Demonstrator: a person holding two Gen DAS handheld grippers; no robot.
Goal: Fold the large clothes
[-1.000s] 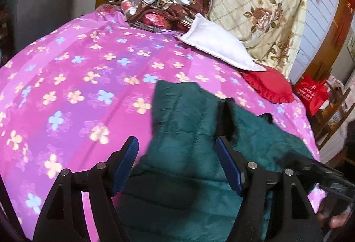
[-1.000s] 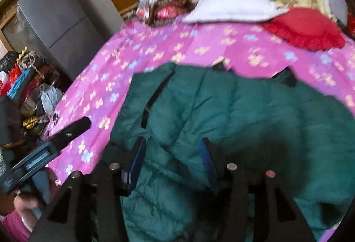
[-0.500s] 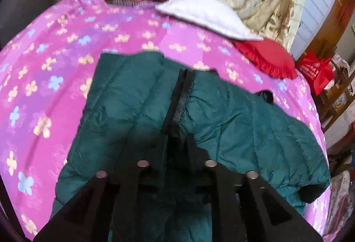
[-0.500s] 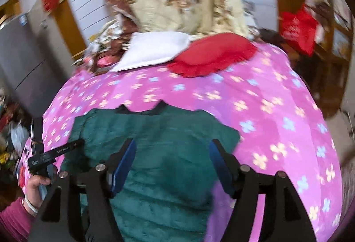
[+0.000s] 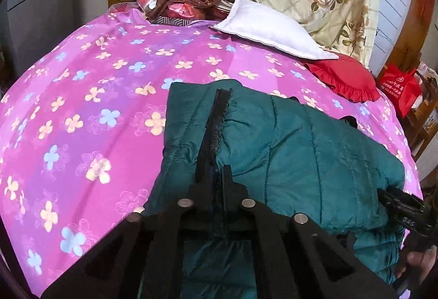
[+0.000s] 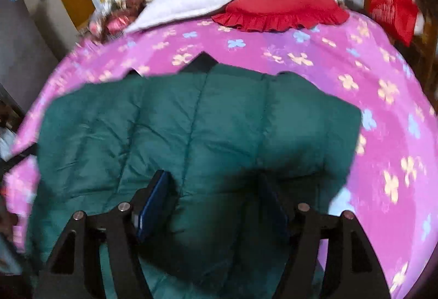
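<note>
No writing could be read, only blurred white print on the red bag (image 5: pixel 399 88) far right. The quilted green jacket (image 5: pixel 287 145) lay on the pink flowered sheet (image 5: pixel 82 96), nearer than the white pillow (image 5: pixel 268 25) and frilled red cushion (image 5: pixel 345 80). Only the left view showed its black zipper (image 5: pixel 216 118), where the left gripper (image 5: pixel 217 175) was pinched onto the jacket's edge. In the right view the right gripper (image 6: pixel 216 195) stood wide over puffy fabric.

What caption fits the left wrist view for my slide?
Left gripper shut on the green jacket's zipper edge, jacket spread on the pink floral bedsheet.
</note>
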